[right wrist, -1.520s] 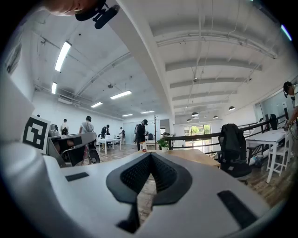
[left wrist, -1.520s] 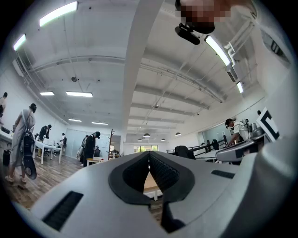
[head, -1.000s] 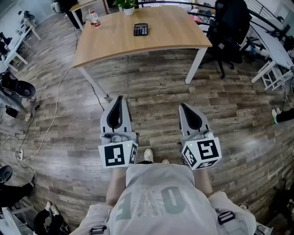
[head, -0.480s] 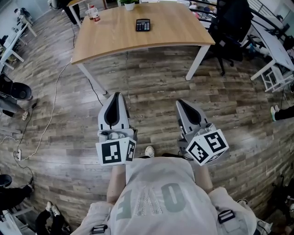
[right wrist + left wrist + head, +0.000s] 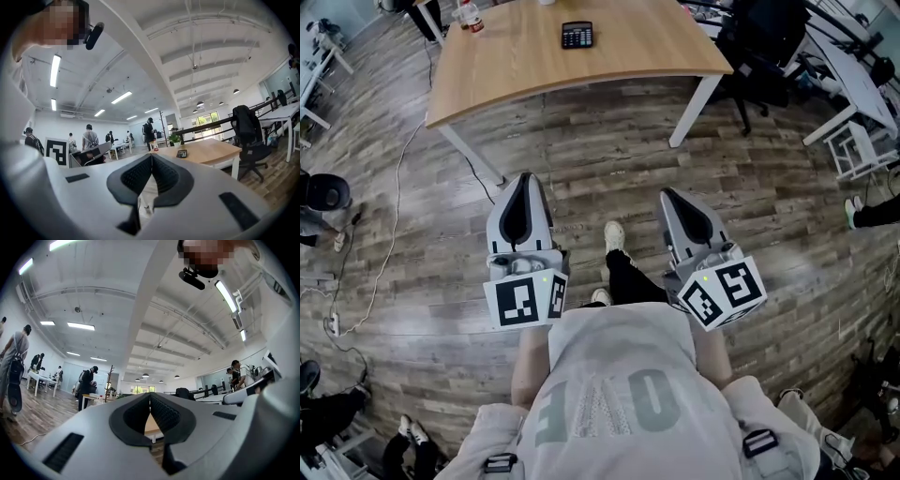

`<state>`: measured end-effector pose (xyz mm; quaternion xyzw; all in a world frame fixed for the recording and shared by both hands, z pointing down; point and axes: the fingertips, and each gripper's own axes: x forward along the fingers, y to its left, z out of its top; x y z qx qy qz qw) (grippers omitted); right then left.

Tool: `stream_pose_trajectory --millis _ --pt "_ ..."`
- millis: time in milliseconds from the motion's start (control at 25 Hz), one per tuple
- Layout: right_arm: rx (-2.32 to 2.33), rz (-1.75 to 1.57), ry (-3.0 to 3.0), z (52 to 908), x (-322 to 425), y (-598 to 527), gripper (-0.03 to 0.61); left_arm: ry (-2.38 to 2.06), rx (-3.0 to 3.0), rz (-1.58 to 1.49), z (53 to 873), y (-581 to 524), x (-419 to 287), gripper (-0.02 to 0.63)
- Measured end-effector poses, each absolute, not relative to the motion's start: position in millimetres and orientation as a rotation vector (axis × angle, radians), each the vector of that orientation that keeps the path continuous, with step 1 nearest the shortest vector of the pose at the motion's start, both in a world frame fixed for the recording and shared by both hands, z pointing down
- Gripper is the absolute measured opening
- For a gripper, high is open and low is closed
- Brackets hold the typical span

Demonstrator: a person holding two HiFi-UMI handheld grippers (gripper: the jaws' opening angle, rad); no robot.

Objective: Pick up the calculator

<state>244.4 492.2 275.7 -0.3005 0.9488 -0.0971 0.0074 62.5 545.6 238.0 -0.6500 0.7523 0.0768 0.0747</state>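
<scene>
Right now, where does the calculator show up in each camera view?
Head view: calculator at top centre, on the wooden table.
Left gripper view: not in it.
Right gripper view: small, just right of centre, on that table.
Shared landmark: the wooden table.

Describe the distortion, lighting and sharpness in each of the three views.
Head view: the wide-angle lens bows the table edges and floor planks; the light is even, and the calculator is small but sharp. Left gripper view: black round vignette, bright ceiling strips, mosaic patch at the top. Right gripper view: same vignette and patch.
</scene>
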Motion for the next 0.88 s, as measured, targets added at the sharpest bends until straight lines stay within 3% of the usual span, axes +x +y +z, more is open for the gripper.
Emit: stream_pose_trajectory --millis 400,880 --pt "-0.784 -0.229 2.973 296.9 194.4 379.1 0.018 2.234 -1.904 0.171 258.0 453.2 33.0 0.009" --pt "-0.698 -0.146 3.055 256.3 110.3 156.3 0.018 2.371 -1.801 0.268 206.2 250.0 -77.8 0.009"
